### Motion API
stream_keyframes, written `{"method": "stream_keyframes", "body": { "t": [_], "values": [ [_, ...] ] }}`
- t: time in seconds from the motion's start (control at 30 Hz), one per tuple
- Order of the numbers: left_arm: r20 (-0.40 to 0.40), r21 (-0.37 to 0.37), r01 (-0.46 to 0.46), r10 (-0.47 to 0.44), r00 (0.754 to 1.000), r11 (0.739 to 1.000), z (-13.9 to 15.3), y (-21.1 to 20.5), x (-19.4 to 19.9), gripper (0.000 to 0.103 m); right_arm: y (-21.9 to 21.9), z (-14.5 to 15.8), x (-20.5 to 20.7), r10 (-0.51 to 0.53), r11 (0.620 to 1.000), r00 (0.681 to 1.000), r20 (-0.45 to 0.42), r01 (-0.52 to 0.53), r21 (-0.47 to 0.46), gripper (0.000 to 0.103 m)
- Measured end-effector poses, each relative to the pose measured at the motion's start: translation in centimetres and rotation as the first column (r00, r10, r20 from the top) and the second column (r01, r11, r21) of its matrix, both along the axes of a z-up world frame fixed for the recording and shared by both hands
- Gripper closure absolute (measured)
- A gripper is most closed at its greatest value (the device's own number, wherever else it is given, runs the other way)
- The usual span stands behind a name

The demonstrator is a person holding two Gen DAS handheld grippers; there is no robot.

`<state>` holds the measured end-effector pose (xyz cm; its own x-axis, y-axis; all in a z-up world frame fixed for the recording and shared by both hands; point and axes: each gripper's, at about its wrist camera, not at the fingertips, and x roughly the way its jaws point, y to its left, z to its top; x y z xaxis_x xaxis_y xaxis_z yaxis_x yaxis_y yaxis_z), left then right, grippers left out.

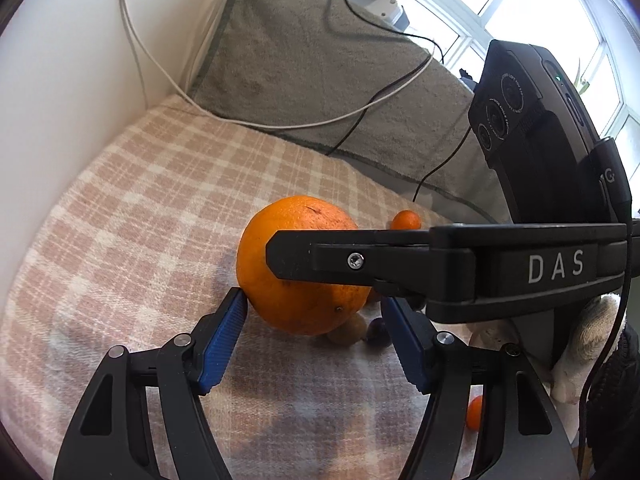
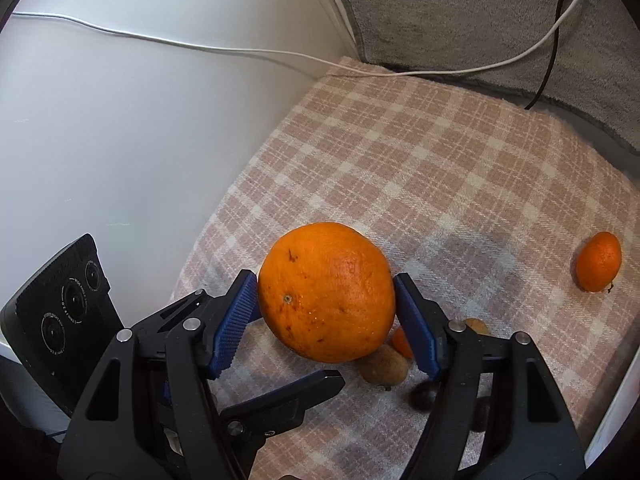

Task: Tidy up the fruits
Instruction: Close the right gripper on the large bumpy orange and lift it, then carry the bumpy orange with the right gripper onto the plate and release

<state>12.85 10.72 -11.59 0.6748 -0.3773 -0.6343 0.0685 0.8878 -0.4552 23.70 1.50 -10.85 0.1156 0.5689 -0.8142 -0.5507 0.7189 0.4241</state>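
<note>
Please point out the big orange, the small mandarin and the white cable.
big orange point(image 2: 326, 292): right wrist view, middle of peel.
small mandarin point(image 2: 599, 261): right wrist view, its centre.
white cable point(image 2: 248, 53): right wrist view, stretch along wall.

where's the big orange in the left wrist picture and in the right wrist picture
Left wrist: the big orange sits centre, partly behind the right tool's black finger.
Right wrist: it sits centre, between the right tool's blue pads.
Shared landmark: the white cable crossing the far edge of the pink checked cloth.
</note>
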Motion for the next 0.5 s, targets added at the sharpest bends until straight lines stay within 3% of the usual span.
{"method": "stream_keyframes", "body": {
  "t": [0.5],
  "values": [
    [0.073,0.056,0.038,-0.042,0.996,0.998,3.4,-3.9,-2.1,0.035,-4.4,4.1,-2.7,-0.045,0.998,0.997,0.07,0.041,0.051,0.03]
  ]
}}
